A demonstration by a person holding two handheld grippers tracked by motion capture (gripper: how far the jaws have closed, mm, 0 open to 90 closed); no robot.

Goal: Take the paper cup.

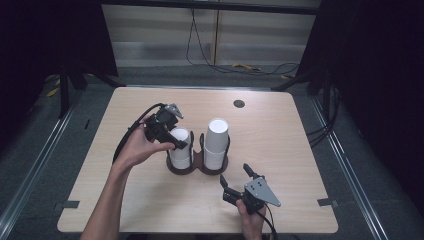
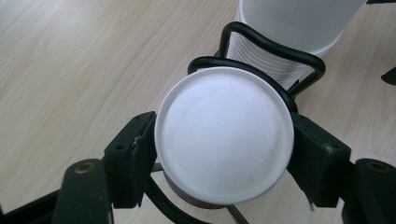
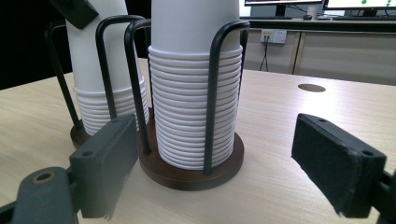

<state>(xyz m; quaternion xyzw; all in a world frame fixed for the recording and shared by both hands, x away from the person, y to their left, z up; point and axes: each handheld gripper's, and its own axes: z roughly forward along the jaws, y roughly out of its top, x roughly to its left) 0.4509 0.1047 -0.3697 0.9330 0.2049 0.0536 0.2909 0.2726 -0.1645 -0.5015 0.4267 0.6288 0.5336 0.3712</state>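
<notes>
High view: left tool (image 1: 176, 140) at the top of the left cup stack (image 1: 180, 150) in a holder (image 1: 196, 167) on the surface (image 1: 280, 140); left gripper view: pads clenched on the top cup's (image 2: 224, 135) rim; right gripper view: right tool (image 3: 224, 163) released, facing the right stack (image 3: 194, 107).

Left gripper (image 1: 176, 140) fingers (image 2: 130, 158) closed — right gripper (image 1: 234, 181) fingers spread.

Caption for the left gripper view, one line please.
Left gripper jaws flank the upturned top cup of a stack in a black wire holder.
</notes>
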